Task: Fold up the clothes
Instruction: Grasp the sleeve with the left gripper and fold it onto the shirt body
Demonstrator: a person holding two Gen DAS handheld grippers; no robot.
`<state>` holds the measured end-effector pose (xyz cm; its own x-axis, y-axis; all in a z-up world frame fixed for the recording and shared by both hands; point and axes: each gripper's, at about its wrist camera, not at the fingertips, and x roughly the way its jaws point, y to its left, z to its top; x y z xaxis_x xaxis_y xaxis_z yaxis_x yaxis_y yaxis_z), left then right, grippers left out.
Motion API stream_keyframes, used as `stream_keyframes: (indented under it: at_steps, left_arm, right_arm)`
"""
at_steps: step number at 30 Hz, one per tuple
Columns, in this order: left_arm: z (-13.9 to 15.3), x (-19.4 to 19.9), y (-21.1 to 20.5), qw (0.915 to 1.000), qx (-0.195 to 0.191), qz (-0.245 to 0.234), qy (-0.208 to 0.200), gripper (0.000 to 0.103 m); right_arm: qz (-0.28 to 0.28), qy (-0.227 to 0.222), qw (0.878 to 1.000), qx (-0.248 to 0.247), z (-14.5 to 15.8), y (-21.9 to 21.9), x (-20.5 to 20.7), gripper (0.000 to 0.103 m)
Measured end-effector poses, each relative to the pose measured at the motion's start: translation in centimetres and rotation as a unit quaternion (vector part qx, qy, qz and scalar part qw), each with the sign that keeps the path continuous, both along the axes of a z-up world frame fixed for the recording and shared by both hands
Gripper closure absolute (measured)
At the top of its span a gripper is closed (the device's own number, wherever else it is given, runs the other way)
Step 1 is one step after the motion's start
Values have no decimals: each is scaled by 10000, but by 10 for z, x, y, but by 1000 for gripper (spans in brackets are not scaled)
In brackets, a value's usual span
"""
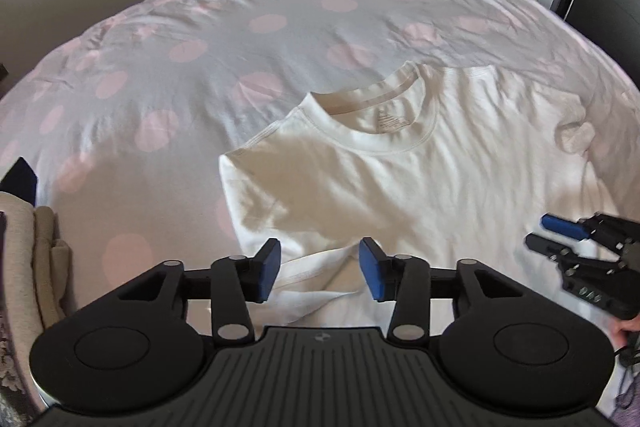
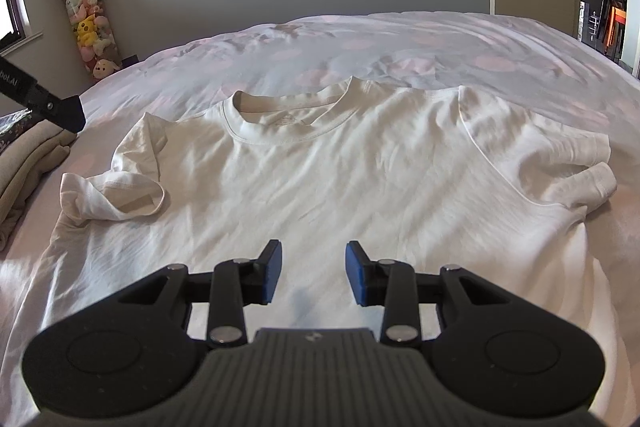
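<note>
Left gripper (image 1: 319,269) open, blue pads apart, nothing pinched, poised over a folded-in sleeve (image 1: 316,275) of the white T-shirt (image 1: 380,179). Shirt spread front-up on the dotted bedspread (image 1: 180,59), collar away, creased. Right gripper (image 1: 536,231) seen at the right edge, over the shirt. Beige folded pile (image 1: 28,247) at left.

Right gripper (image 2: 313,273) open too, empty, above the shirt's (image 2: 340,179) lower chest. Left sleeve (image 2: 116,199) flopped inward and crumpled; right sleeve (image 2: 584,171) lying out, wrinkled. Toy tube (image 2: 86,11) in the corner.
</note>
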<state>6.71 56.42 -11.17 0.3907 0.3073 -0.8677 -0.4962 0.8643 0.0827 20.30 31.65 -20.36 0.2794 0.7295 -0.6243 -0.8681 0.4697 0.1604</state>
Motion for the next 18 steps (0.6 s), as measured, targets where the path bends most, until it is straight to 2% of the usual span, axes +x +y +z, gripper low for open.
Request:
stream_keyframes:
  at_steps: [3,9,10,12,13,15,18]
  left_arm:
    - [-21,-15,3,9990,243,137,339,57]
    - [-60,-33,19,9970,125,387,655,55]
    - [-66,-35,22,9969,102,427,647,55]
    - [-68,-39,25,9986,55,397,357,59]
    - [-67,-40,26,9993,18,335,174,66]
    - [-64,-41,22,9999,-66,87,-30,87]
    - [-62,-39,9,9987,-186,-465,75,98]
  right_arm:
    - [22,-11,10000,-17,0,0,-1,64]
    - [73,-34,9999,-62,-4,3,-3,64]
    - [85,-38,9999,-71,-4,4,-4,64]
    - [111,-40,9999,-100,-6,5,-5,64]
    - [125,-41,9998,-116,-7,6,-5,64]
    - [140,-38,9998,-144,-8,7,-5,64]
    - [119,-17,9998,-171,-10,8,-5,64]
